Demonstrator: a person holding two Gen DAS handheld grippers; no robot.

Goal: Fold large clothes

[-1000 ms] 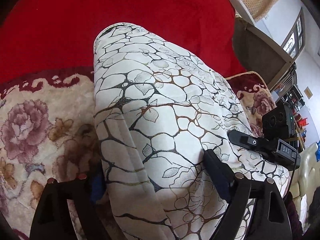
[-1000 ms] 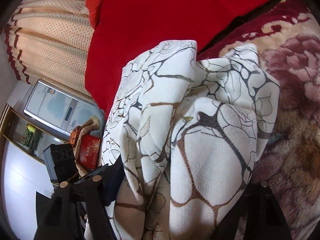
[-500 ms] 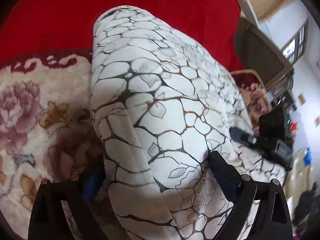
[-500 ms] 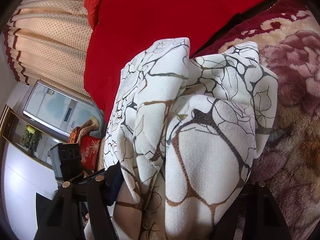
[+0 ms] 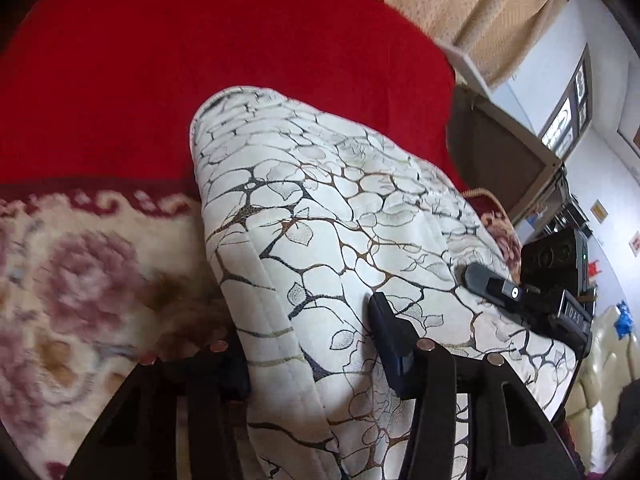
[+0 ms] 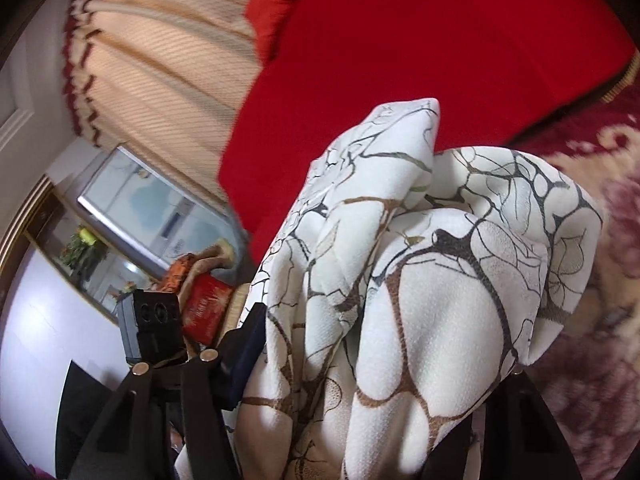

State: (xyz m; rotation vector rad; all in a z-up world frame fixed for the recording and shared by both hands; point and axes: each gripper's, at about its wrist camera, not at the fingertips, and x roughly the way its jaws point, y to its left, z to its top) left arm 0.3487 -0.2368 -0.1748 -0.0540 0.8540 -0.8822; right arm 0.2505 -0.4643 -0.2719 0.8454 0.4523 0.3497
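Note:
The white garment [image 5: 320, 200] printed with black and brown veins and leaves lies folded into a thick bundle over the bed. My left gripper [image 5: 310, 356] straddles its near fold; its jaws are closing, and both fingers press into the fabric. In the right wrist view the bunched end of the garment [image 6: 440, 280] fills the space between the fingers of my right gripper [image 6: 380, 360], whose jaws are also closing on it. The right finger there is hidden behind the cloth. Each gripper appears in the other's view: the right gripper [image 5: 500, 292] and the left gripper [image 6: 152, 320].
A red blanket [image 5: 200, 60] covers the far part of the bed, and a plush floral blanket [image 5: 80, 280] the near part. Behind are beige curtains [image 6: 160, 60], a standing white appliance [image 6: 152, 208], a red box [image 6: 204, 312] and a grey chair back [image 5: 492, 160].
Both grippers have risen with the garment, so more of the room shows behind. The left gripper's fingers have drawn closer together on the fold. The right gripper's fingers have narrowed slightly.

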